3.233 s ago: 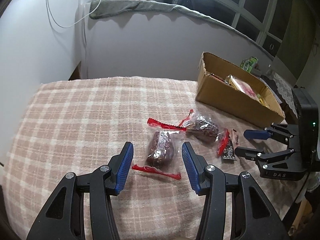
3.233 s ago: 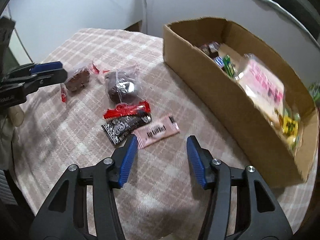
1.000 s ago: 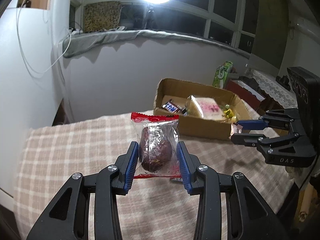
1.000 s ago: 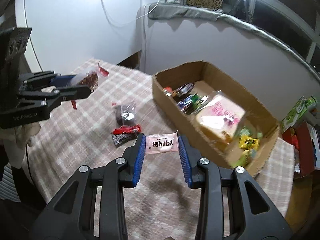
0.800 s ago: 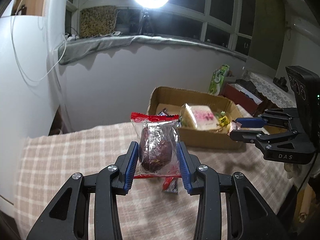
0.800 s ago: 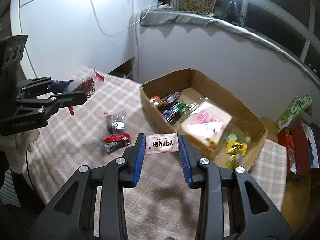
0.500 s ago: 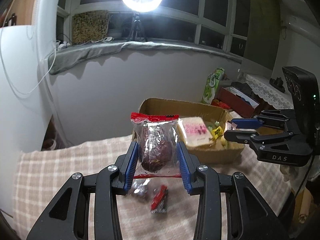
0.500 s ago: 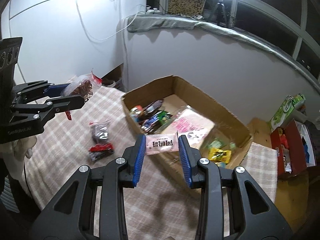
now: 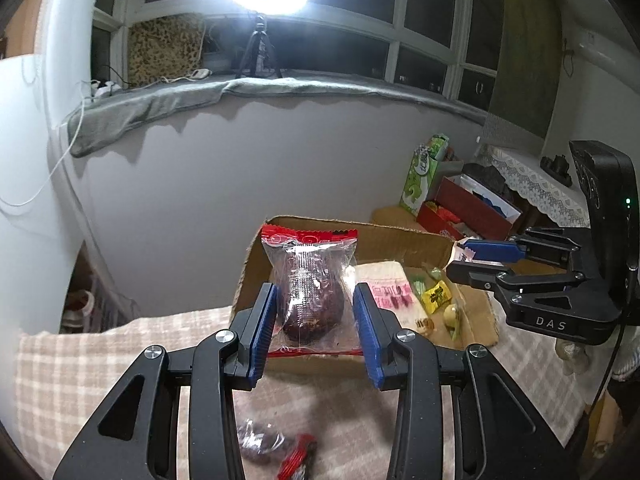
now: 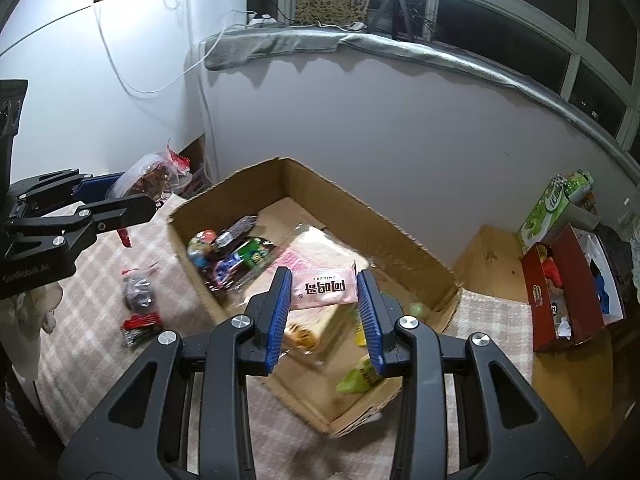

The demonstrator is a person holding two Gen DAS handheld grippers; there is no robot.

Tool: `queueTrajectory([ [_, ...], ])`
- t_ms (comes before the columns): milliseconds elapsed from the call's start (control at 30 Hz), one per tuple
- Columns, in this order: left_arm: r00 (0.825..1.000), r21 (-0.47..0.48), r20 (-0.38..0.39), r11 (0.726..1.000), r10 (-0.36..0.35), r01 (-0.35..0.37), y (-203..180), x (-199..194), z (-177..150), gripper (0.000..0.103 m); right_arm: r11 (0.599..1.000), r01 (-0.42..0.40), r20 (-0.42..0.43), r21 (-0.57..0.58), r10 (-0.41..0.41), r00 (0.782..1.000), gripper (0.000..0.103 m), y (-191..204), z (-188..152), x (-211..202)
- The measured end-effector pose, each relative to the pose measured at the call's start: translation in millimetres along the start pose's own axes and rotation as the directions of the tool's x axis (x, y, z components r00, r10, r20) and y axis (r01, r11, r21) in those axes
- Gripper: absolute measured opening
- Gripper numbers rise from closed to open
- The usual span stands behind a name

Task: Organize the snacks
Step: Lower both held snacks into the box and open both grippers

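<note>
My left gripper (image 9: 316,300) is shut on a clear packet with a brown cake and red ends (image 9: 310,292), held in the air in front of the near end of the cardboard box (image 9: 400,236). My right gripper (image 10: 324,294) is shut on a small pink packet (image 10: 324,288), held above the open cardboard box (image 10: 352,204), which holds several snacks. The right gripper shows in the left wrist view (image 9: 464,260) over the box. The left gripper shows in the right wrist view (image 10: 132,194) with its packet (image 10: 148,176).
Another brown cake packet (image 10: 138,294) and a red-and-black packet (image 10: 140,328) lie on the checked tablecloth (image 10: 88,312) left of the box; they also show in the left wrist view (image 9: 260,440). Beyond the table stand a green carton (image 10: 554,204) and a red box (image 10: 568,284).
Both grippers closed on their packets, lifted them off the cloth and carried them up and toward the box. The right gripper's pink packet is now over the box interior.
</note>
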State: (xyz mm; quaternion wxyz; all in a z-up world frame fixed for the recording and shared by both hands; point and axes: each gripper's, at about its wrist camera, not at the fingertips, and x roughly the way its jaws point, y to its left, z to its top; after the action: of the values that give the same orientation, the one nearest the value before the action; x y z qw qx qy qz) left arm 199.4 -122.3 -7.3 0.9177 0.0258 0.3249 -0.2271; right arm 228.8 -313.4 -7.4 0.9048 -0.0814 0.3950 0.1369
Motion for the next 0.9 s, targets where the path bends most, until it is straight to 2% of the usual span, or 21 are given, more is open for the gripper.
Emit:
queueTrajectory([
  [500,0.999,0.005,-0.049,1.0,-0.013,0.013,-9.7,37.9,10.3,0.037,0.997,0.005,-0.039,0.075,-0.002,0.999,0.035,-36.6,1.4,36.4],
  [900,0.997,0.01,-0.073,1.0,-0.006,0.007,-12.6,45.0,10.4,0.04,0.997,-0.002,-0.043,0.074,0.005,0.999,0.037,-36.8,-0.4,38.6],
])
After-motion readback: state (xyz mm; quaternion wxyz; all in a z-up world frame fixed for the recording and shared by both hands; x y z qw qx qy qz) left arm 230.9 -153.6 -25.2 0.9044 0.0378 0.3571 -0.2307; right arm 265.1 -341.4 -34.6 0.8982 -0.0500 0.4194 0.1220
